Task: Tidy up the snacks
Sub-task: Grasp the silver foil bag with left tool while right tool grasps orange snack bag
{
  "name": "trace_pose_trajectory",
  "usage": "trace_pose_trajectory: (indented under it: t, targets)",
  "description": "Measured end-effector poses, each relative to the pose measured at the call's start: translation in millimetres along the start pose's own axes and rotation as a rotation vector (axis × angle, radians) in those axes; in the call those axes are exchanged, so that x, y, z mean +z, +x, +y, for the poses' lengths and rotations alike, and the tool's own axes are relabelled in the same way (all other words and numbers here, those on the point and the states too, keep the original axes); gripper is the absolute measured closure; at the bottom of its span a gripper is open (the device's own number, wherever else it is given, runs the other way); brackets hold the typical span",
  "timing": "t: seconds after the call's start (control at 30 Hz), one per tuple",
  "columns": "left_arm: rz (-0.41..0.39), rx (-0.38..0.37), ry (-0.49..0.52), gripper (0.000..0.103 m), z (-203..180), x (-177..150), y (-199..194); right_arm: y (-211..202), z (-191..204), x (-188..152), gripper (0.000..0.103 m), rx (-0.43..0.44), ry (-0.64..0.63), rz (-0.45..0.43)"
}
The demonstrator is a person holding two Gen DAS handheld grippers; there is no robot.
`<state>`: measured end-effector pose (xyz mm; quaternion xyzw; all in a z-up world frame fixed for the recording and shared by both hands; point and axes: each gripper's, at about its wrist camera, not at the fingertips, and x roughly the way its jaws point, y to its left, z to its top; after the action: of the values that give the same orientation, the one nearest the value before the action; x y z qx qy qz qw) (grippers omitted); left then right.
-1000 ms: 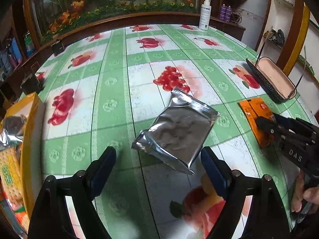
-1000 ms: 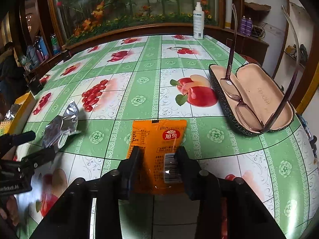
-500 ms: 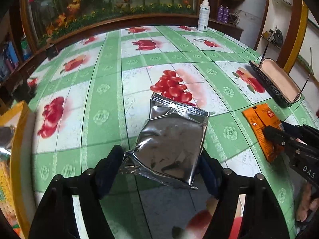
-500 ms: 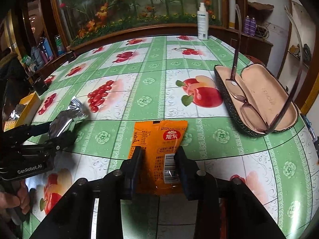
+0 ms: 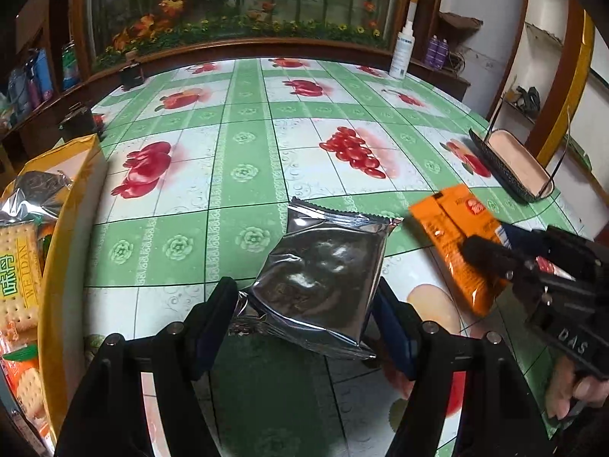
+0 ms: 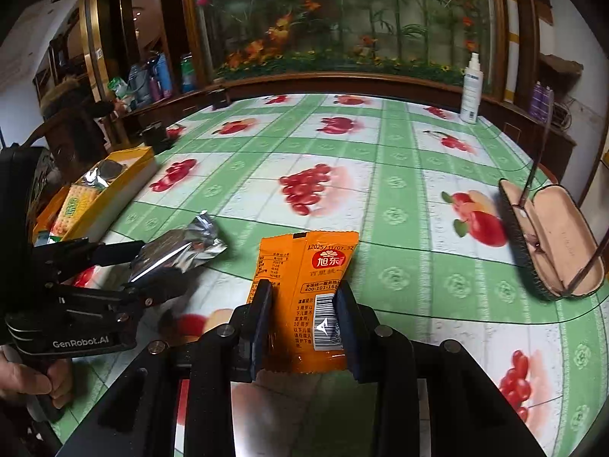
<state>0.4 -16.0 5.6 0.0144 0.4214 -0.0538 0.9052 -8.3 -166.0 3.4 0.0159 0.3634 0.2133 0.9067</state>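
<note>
Silver snack packet [image 5: 323,282] sits clamped in the left gripper [image 5: 308,323], lifted off the table [image 5: 243,144]. The right gripper [image 6: 304,323] pinches the orange packet [image 6: 308,289], its lower edge hidden behind the fingers. The yellow box [image 5: 72,205] is cut off at frame edge.

Green fruit-print tablecloth [image 5: 243,144] on the table; planted glass tank [image 6: 342,19] behind; wooden shelves [image 5: 453,26] right.
</note>
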Motion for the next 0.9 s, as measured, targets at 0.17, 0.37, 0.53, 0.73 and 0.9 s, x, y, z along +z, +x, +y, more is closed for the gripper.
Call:
trace_pose_trajectory:
  t: [0.17, 0.37, 0.53, 0.73, 0.9]
  targets:
    - [-0.036, 0.018, 0.008, 0.033, -1.5, -0.9, -5.9, 2.7, 5.7, -0.8, 0.067, 0.018, 0.015, 0.007]
    - [-0.061, 0.031, 0.010, 0.033, -3.1, -1.1, -10.6, 5.0, 13.4, -2.6, 0.067, 0.025, 0.000, 0.019]
    - [-0.074, 0.042, 0.018, 0.033, -4.6, -1.5, -13.2, 5.6, 13.0, -3.0, 0.067, 0.027, 0.007, 0.021]
    - [-0.103, 0.060, 0.026, 0.039, -6.3, -2.1, -18.2, 5.6, 12.9, -2.9, 0.067, 0.028, 0.009, 0.022]
    - [-0.116, 0.071, 0.045, 0.039, -9.8, -2.0, -20.5, 6.3, 13.3, -3.1, 0.067, 0.029, 0.010, 0.024]
